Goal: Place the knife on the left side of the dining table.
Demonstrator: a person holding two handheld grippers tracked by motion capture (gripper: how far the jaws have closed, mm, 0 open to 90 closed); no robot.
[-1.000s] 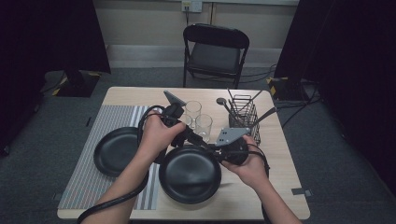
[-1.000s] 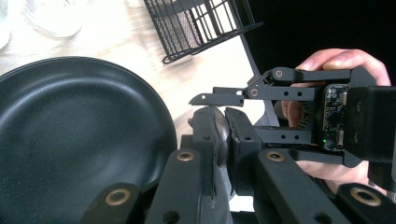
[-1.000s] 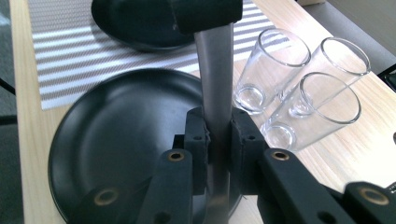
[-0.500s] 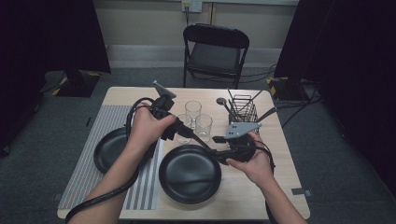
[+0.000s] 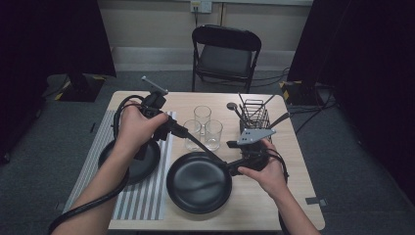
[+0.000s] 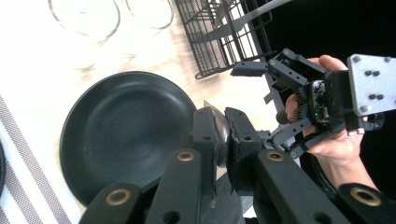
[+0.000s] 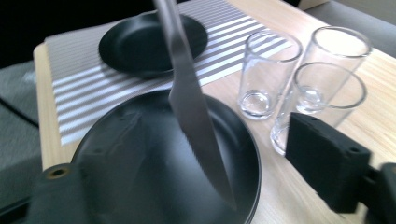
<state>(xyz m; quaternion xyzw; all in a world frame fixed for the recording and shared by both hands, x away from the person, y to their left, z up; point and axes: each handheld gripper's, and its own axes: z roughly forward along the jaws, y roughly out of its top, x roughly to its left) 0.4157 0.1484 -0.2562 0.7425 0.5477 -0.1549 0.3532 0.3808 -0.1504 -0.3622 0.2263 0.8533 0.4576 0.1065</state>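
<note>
Gripping the knife (image 7: 189, 100) handle, the left claw (image 6: 223, 140) should carry it clear of the wide-open right claw (image 5: 234, 157), jaws just spread, before lowering beside the near plate (image 5: 195, 188).

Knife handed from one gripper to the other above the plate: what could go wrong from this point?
1. The left gripper pinches the knife near one end, so the long blade may pivot or slip and drop onto the black plate.
2. The right gripper, its jaws just opened, sits close to the blade; a swing could knock it.
3. Three glasses stand just behind the knife; a careless lift could tip one.
</note>
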